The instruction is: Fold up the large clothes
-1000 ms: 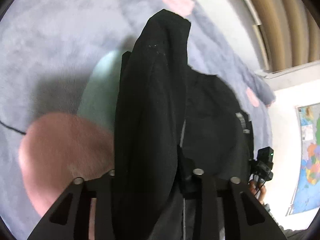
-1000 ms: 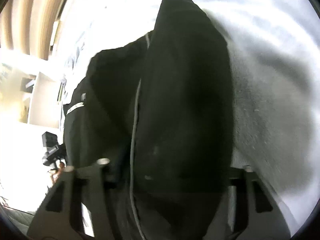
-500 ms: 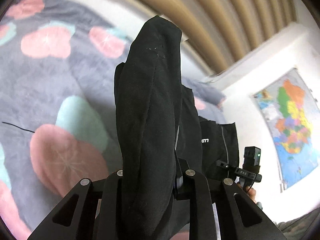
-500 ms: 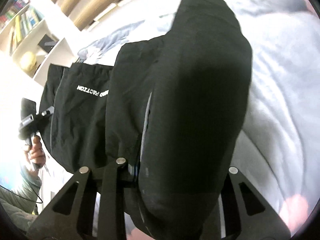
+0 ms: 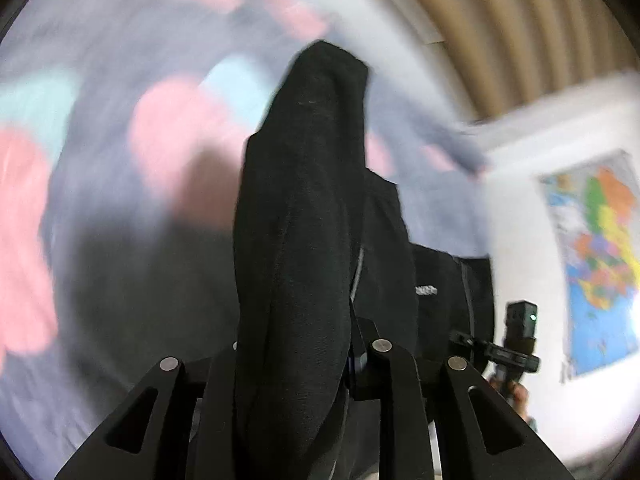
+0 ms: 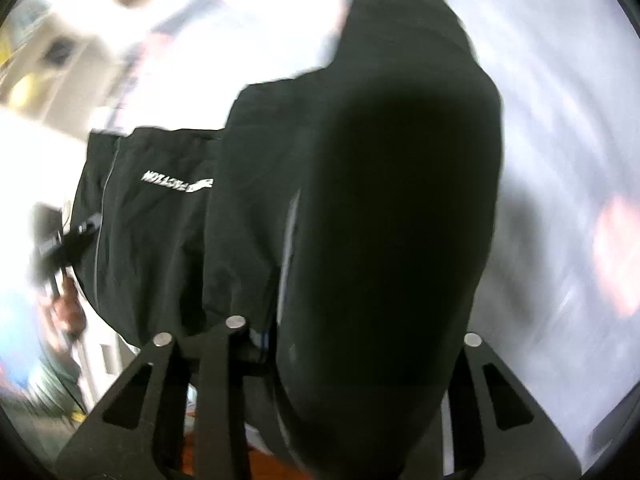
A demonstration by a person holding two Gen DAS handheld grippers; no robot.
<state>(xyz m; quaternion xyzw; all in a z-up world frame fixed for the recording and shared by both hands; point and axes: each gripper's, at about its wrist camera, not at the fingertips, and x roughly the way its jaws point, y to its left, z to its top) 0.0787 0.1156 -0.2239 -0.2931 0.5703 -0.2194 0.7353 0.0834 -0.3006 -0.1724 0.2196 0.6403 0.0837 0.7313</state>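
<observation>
A large black garment (image 5: 304, 216) with a white printed logo (image 5: 426, 290) hangs stretched between my two grippers above a grey bed cover (image 5: 100, 240) with pink and mint patches. My left gripper (image 5: 296, 360) is shut on one bunched edge of the garment, which drapes over its fingers. My right gripper (image 6: 352, 344) is shut on the other edge (image 6: 392, 208), and the logo (image 6: 176, 184) shows to its left. Each view shows the other gripper at its far side: the right one in the left wrist view (image 5: 516, 344) and the left one in the right wrist view (image 6: 52, 240).
Beige curtains (image 5: 500, 20) hang behind the bed. A coloured world map (image 5: 596, 256) is on the white wall at the right. A pale shelf unit (image 6: 48, 60) stands at the upper left of the right wrist view. Both views are motion-blurred.
Both grippers have swung with the garment still held; the views were tilted up toward the curtains and wall, and now tilt back toward the bed cover, with blur.
</observation>
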